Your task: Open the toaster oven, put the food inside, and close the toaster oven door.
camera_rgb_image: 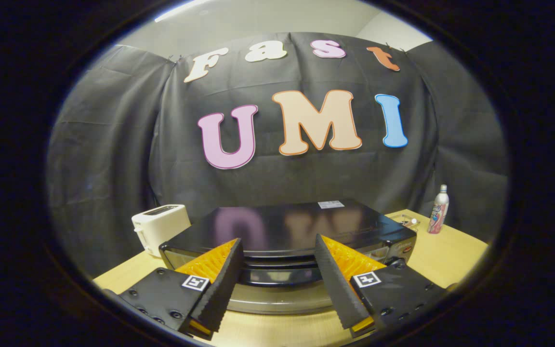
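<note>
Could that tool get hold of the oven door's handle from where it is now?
Probably yes. The tool is open, its fingers spread to either side of the handle at the top of the black toaster oven's door, with nothing between them. Whether the fingers already touch it, I cannot tell.

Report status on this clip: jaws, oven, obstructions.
Gripper open, jaws apart, straddling toaster oven front. Door shut, handle between them. White toaster beside oven, bottle beyond.

Booth with a dark cloth wall and a wooden table

Creased black cloth (113, 144) hangs behind a pale wooden table (446, 255); above it a light wall (277, 17) carries a bright strip of light (181, 9) near the top.
</note>
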Motion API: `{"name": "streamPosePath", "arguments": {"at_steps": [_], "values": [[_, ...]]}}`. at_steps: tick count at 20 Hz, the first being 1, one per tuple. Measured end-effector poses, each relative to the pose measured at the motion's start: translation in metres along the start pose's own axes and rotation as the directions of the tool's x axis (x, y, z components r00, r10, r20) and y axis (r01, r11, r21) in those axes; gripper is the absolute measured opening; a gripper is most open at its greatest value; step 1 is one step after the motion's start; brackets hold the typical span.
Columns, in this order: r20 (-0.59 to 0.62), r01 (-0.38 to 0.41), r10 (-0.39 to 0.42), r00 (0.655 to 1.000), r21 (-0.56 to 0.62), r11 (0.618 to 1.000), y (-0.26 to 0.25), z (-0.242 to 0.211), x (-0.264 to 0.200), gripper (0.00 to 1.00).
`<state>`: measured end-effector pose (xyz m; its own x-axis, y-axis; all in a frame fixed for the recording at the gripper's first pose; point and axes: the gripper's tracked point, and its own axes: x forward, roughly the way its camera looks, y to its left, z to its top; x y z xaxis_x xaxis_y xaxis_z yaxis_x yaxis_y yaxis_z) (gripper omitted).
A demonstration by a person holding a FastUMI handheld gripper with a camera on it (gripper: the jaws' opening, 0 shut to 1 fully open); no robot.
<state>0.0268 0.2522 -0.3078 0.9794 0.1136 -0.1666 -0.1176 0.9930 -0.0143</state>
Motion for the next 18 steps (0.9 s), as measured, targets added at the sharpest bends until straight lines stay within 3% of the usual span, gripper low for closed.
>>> {"name": "streamPosePath", "arguments": {"at_steps": [3, 8, 12, 18], "values": [[-0.013, -0.019, 0.019, 1.000, -0.007, 1.000, 0.001, -0.003, -0.024, 0.91], [-0.179, -0.084, 0.084, 0.980, 0.010, 0.996, 0.001, -0.030, -0.062, 0.90], [-0.428, -0.141, 0.158, 0.890, 0.071, 0.987, -0.001, -0.080, -0.099, 0.89], [-0.548, -0.144, 0.171, 0.818, 0.093, 0.985, -0.008, -0.112, -0.109, 0.86]]}}
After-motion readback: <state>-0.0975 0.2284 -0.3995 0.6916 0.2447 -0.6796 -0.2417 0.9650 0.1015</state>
